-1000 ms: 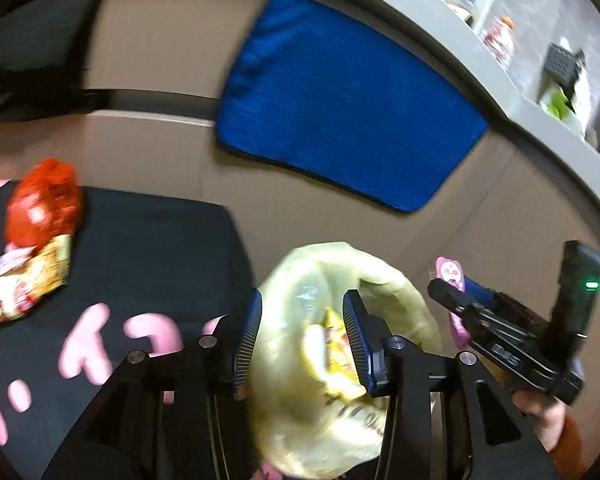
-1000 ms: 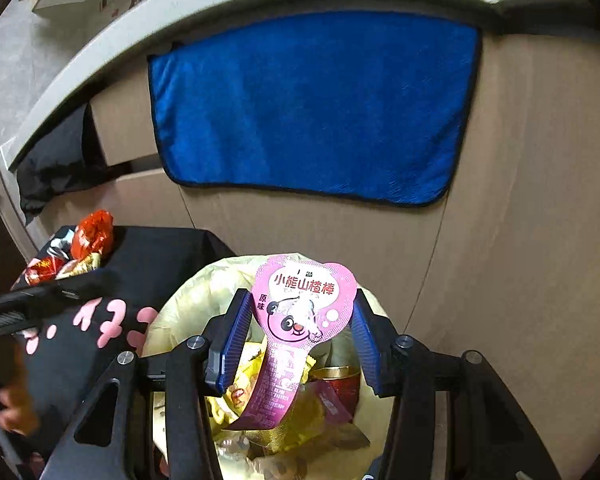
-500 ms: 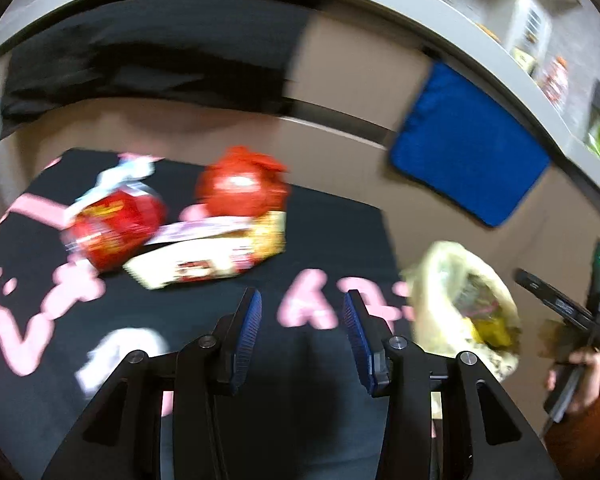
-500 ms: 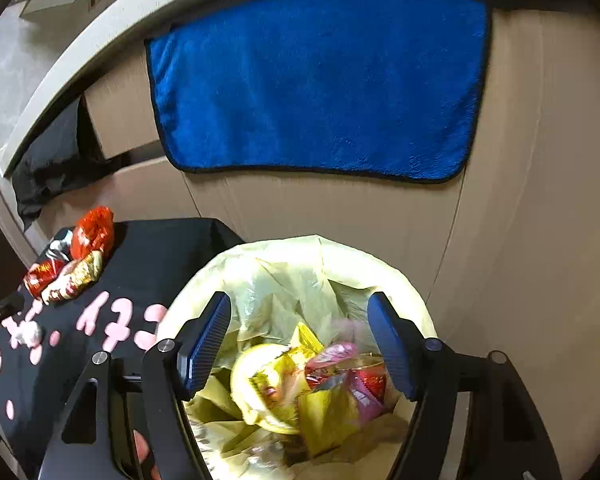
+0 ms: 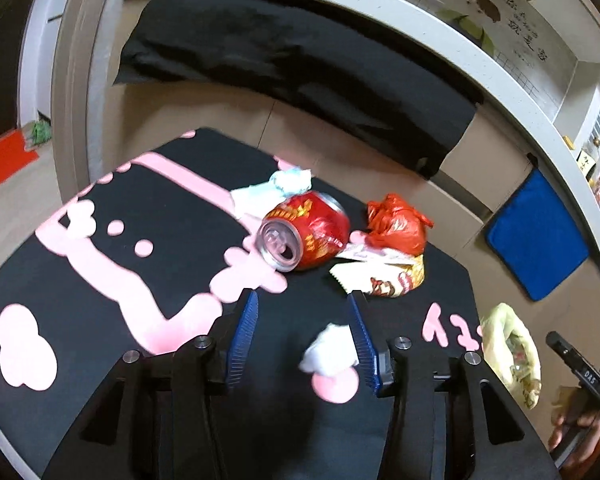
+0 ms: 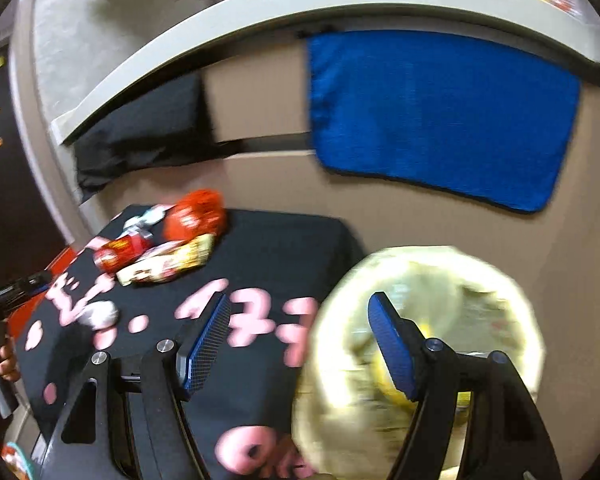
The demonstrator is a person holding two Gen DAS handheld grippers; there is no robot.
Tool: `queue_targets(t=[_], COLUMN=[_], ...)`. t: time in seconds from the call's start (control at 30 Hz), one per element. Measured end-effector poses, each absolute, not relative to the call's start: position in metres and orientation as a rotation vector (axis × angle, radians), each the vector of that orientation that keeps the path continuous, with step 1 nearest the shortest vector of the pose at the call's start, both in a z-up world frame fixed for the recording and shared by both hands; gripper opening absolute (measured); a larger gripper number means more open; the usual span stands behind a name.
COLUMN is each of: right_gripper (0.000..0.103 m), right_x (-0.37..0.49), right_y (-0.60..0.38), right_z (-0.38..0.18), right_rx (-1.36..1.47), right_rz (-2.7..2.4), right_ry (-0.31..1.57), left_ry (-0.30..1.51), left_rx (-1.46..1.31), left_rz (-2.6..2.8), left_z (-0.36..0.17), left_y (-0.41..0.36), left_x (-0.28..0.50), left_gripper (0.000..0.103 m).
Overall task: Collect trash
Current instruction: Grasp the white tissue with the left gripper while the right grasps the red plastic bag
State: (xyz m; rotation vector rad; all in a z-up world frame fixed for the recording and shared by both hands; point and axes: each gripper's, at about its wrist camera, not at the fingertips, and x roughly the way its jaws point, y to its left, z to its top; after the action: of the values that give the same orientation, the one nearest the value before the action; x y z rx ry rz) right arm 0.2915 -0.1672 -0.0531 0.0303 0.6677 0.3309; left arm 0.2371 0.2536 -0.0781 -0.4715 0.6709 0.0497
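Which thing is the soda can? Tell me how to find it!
Look at the black tablecloth with pink shapes. Near its far edge lies a small pile of rubbish, and the dented red metal can is lying on its side at the left of it. It alone shows a round silver top; its neighbours are a crumpled red bag and a flat wrapper.

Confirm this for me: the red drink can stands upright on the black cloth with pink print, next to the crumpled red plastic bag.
Not quite. The red drink can lies on its side, its opened silver top facing the camera, as the left wrist view shows. The rest holds: it is on the black cloth with pink print, next to the crumpled red plastic bag.
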Motion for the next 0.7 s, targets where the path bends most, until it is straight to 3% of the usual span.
queue_targets(t=[0.37, 0.53, 0.57, 0.6, 0.7], right_gripper=[0.069, 0.069, 0.069, 0.069, 0.069], right_x=[0.286, 0.294, 0.297, 0.3, 0.315], right_y=[-0.09, -0.075, -0.071, -0.067, -0.05], right_z=[-0.076, -0.083, -0.084, -0.084, -0.084], right_rx=[-0.069, -0.084, -0.09, -0.096, -0.12], right_rz=[0.453, 0.501, 0.511, 0.52, 0.542], right_ry=[0.728, 0.747, 0.75, 0.752, 0.74], left_ry=[0.81, 0.874, 0.88, 0.882, 0.865], left_rx=[-0.225, -0.27, -0.287, -0.301, -0.308], left_rz=[-0.147, -0.121, -0.128, -0.136, -0.137], left_z=[-0.114, -0.129, -0.131, -0.132, -0.127], left_y=[0.202, 0.195, 0.196, 0.196, 0.197], left_x=[0.278, 0.296, 0.297, 0.296, 0.29], left_gripper=[0.049, 0.048, 0.042, 0.029, 0.012])
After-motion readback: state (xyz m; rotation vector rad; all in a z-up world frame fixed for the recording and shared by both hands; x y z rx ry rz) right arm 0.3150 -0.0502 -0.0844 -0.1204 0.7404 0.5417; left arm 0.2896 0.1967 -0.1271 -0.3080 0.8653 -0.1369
